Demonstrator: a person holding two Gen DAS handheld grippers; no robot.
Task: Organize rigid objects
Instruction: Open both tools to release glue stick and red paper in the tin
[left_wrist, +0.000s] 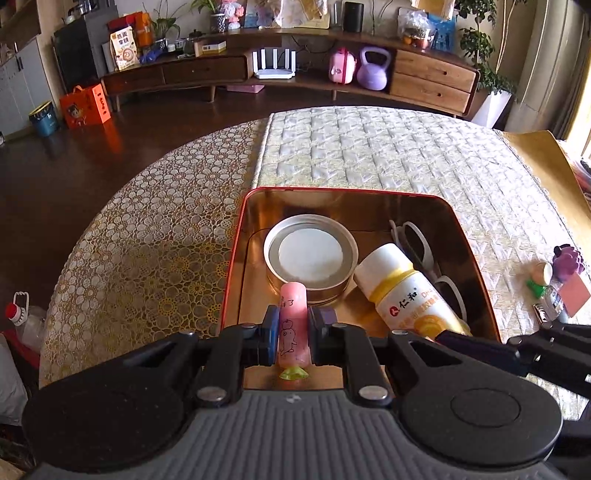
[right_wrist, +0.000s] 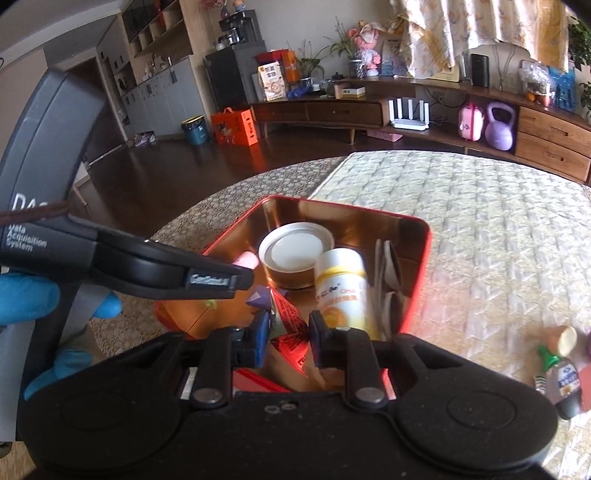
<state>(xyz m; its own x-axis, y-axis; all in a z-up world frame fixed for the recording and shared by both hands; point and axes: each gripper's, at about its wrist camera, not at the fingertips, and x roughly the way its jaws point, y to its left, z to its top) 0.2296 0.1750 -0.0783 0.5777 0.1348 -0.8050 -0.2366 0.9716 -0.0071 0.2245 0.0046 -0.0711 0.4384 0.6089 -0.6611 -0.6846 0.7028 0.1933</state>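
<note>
A red tin box (left_wrist: 476, 251) with a gold inside sits on the table and also shows in the right wrist view (right_wrist: 424, 266). In it lie a round silver lid (left_wrist: 310, 254), a white and yellow bottle (left_wrist: 410, 295) and white sunglasses (left_wrist: 417, 240). My left gripper (left_wrist: 292, 332) is shut on a pink tube (left_wrist: 291, 317) with a green cap, held over the box's near part. My right gripper (right_wrist: 286, 334) is shut on a red sachet (right_wrist: 291, 328) over the box's near edge, beside the left gripper's finger (right_wrist: 207, 277).
To the right of the box lie a small dark bottle (right_wrist: 565, 380), a purple grape toy (left_wrist: 569, 258), a pink card (left_wrist: 574, 293) and a nail clipper (left_wrist: 541, 314). A quilted mat (left_wrist: 369, 147) covers the table's far part. A wooden cabinet (left_wrist: 432, 77) stands behind.
</note>
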